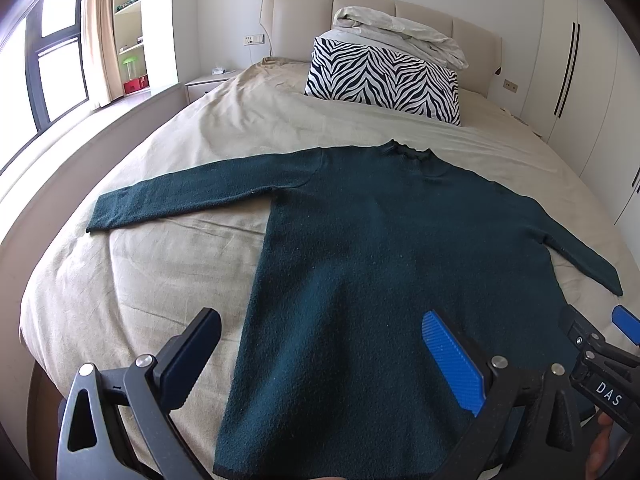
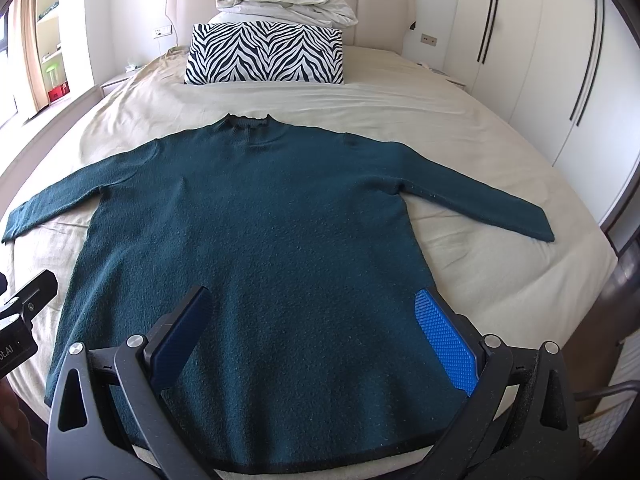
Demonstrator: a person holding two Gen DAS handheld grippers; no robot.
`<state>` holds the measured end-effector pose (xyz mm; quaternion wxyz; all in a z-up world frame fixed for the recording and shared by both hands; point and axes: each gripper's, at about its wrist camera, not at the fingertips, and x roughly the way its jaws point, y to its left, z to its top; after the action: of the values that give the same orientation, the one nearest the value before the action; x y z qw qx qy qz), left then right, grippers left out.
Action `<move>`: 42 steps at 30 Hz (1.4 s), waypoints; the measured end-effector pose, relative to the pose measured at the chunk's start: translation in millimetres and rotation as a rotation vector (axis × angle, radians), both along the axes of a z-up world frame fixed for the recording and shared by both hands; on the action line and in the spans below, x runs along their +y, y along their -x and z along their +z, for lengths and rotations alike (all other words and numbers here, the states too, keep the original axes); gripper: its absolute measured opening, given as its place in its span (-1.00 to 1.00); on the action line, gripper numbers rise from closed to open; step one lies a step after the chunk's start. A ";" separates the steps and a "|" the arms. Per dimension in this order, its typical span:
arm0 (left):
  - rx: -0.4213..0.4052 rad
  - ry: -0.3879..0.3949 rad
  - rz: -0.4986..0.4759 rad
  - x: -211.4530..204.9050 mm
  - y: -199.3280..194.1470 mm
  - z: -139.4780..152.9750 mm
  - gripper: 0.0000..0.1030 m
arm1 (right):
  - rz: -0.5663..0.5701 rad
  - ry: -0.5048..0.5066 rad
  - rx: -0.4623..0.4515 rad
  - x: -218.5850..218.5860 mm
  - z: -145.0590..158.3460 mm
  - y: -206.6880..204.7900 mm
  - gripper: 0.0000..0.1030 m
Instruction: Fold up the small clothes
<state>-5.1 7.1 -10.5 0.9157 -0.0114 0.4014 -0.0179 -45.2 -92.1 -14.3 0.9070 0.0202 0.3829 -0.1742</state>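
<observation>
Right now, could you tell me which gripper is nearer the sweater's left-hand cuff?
Left. The left gripper hovers over the sweater's hem on the side of that cuff; the right gripper sits further right.

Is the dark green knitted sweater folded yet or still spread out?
Spread flat: the dark green knitted sweater lies on the beige bedsheet, both sleeves out sideways, no folds.

Your sweater (image 2: pixel 256 216) was dark teal with a black hem, lying on a beige bedsheet (image 2: pixel 480 264). The pillow (image 2: pixel 264 54) wore black-and-white zebra stripes, and the folded duvet (image 2: pixel 284 4) was off-white. Your gripper pads (image 2: pixel 446 340) were bright blue on black frames.
</observation>
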 end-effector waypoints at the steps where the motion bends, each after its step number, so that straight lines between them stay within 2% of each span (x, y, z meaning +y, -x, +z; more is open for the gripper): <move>1: 0.000 0.000 0.000 0.3 -0.1 0.2 1.00 | 0.000 0.002 0.000 1.2 0.1 0.1 1.00; 42: 0.011 0.018 0.005 1.1 2.5 -5.3 1.00 | 0.001 0.003 0.007 6.0 -7.1 -0.2 1.00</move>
<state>-7.7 8.2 -15.8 0.9134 -0.0208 0.4060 -0.0192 -45.0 -86.1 -21.3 0.9058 0.0183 0.3857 -0.1744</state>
